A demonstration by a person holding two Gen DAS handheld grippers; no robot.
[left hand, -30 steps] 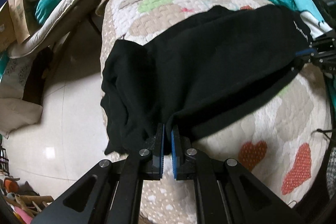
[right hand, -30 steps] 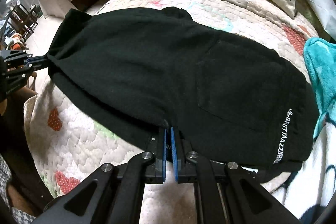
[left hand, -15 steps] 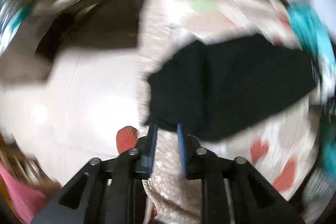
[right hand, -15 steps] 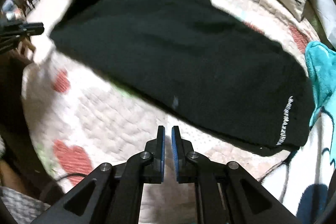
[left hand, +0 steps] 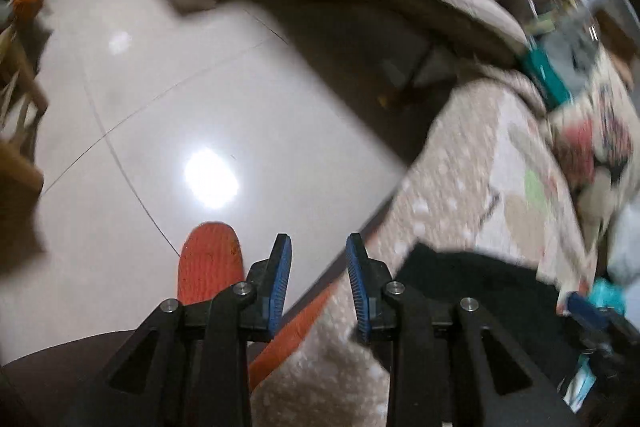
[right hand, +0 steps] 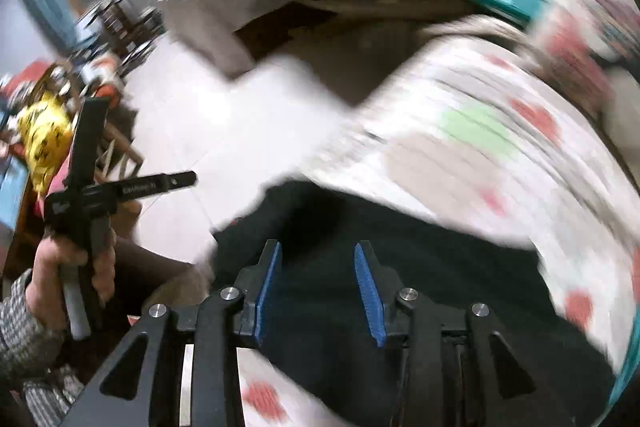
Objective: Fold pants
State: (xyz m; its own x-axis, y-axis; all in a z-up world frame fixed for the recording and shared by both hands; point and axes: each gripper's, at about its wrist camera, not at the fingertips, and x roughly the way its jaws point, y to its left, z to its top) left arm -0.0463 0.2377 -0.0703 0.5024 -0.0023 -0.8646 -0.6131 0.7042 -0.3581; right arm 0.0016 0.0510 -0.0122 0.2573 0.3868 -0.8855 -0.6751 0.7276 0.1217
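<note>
Pants (right hand: 420,291), black, lie on the quilted bed (right hand: 500,147); my right tool (right hand: 316,291) hangs above them, gaping and empty. My left tool (left hand: 316,283), also spread empty, points past the bed's edge toward the floor (left hand: 160,131).

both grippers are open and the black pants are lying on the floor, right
Not quite. Both the left gripper and right gripper are open, but the right wrist view shows the black pants lying on the quilted bed cover, not on the floor.

Black pants (right hand: 420,291) and quilt (right hand: 500,155) are motion-blurred.
</note>
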